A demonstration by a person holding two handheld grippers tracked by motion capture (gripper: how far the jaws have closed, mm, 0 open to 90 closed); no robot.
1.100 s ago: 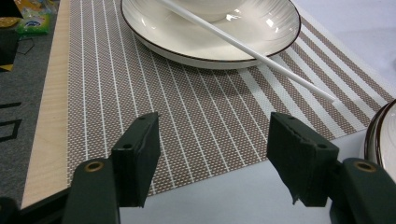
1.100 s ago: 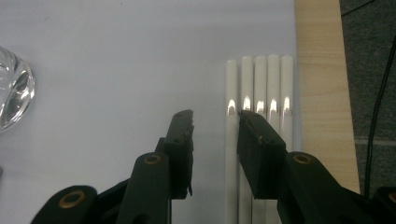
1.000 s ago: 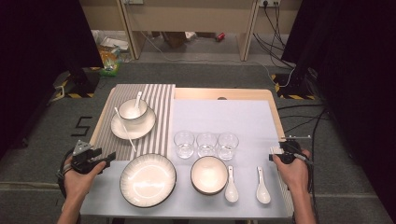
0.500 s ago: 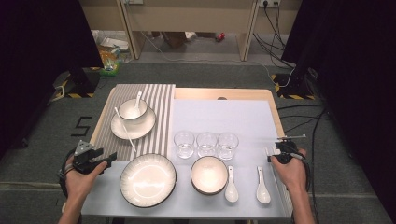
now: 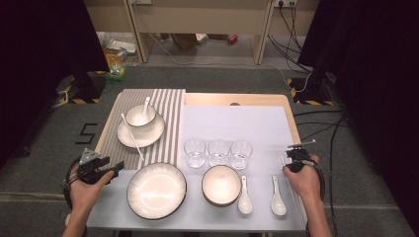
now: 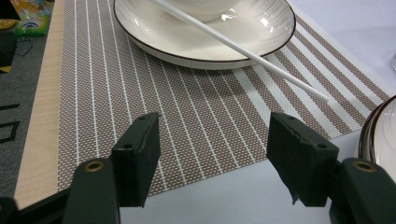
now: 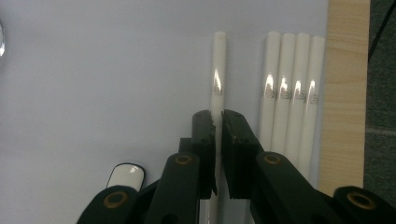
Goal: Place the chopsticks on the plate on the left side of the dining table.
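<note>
My right gripper [image 7: 218, 116] has just been closing and is now shut on a single white chopstick [image 7: 218, 70], which lies on the white mat a little apart from several more chopsticks [image 7: 292, 84] beside it. The high view shows this gripper [image 5: 291, 158] at the table's right edge. My left gripper [image 6: 215, 140] is open with nothing between its jaws. It hovers over the striped placemat [image 6: 187, 121], short of a white saucer [image 6: 187, 37] with a chopstick [image 6: 243, 46] resting across it. From above, the left gripper [image 5: 116, 170] is at the front left.
A large plate [image 5: 156, 190], a bowl [image 5: 221, 183] and two spoons [image 5: 244, 202] line the front of the table. Three glasses [image 5: 218, 152] stand mid-table. A small bowl with a spoon [image 5: 141, 118] sits on the saucer. A spoon handle [image 7: 125, 176] lies left of my right jaws.
The right hand has shifted slightly left and forward over the chopsticks at the table's right edge. The left hand has kept still.
</note>
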